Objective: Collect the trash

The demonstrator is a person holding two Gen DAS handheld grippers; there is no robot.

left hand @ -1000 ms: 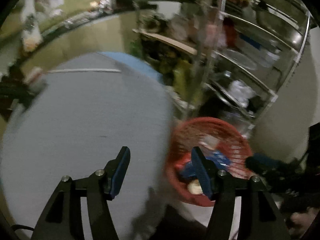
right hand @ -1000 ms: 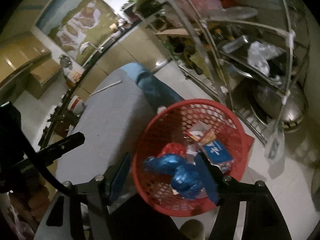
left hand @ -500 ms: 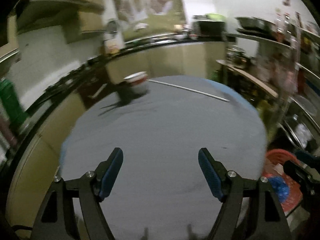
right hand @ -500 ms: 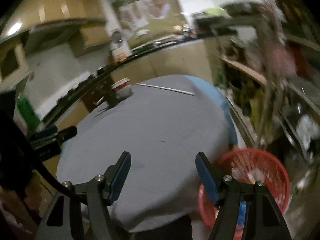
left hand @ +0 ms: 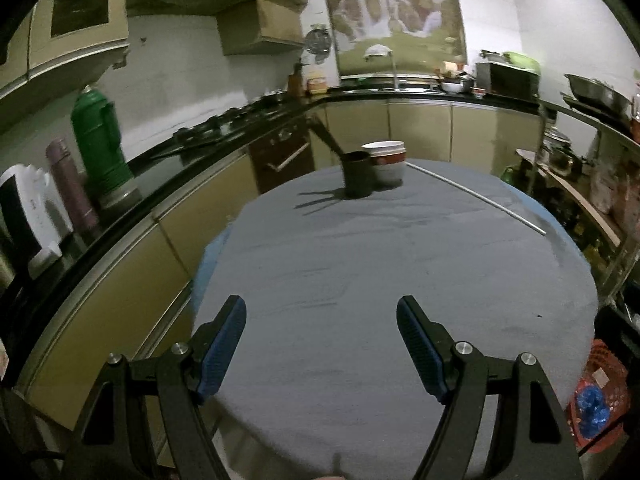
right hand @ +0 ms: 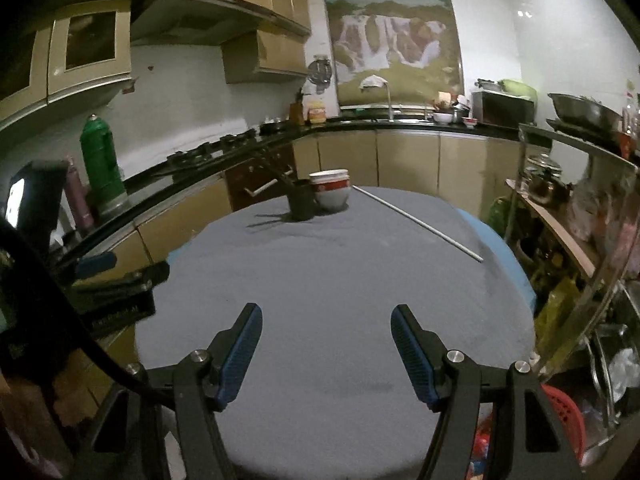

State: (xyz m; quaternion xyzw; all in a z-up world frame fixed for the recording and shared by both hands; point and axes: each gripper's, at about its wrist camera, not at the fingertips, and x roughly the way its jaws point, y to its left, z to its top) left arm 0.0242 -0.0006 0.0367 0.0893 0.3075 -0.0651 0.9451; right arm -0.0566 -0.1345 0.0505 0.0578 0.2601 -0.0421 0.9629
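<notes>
Both views looked across a round table (left hand: 400,280) covered in grey cloth, with kitchen counters curving behind it. In the left wrist view the left gripper (left hand: 320,344) sat at the bottom centre of the frame, its blue pads (left hand: 224,344) spread wide over bare cloth; its jaws had just been opening, and nothing lay between them. The right gripper (right hand: 326,350) filled the bottom centre of the right wrist view, its jaws likewise apart and empty above the cloth. The red basket (left hand: 604,396) showed at the lower right edge of the left view, below and beside the table rim, with a blue crumpled bag (left hand: 592,408) and a scrap of paper inside it; in the right view only a sliver of it appeared at the lower right, behind the gripper's finger. Toward the far side of the table, in the upper middle of both frames, a dark cup (left hand: 357,174) stood just beside a white bowl (left hand: 386,162) with a red band, the two touching or nearly so. A thin white rod (left hand: 476,198) lay on the cloth to their right, running diagonally toward the right edge. At the left of the frames a green flask (left hand: 100,140) stood on the counter, and a waterfall picture (left hand: 392,12) hung on the back wall. The left gripper's body showed dimly at the left edge of the right view.
</notes>
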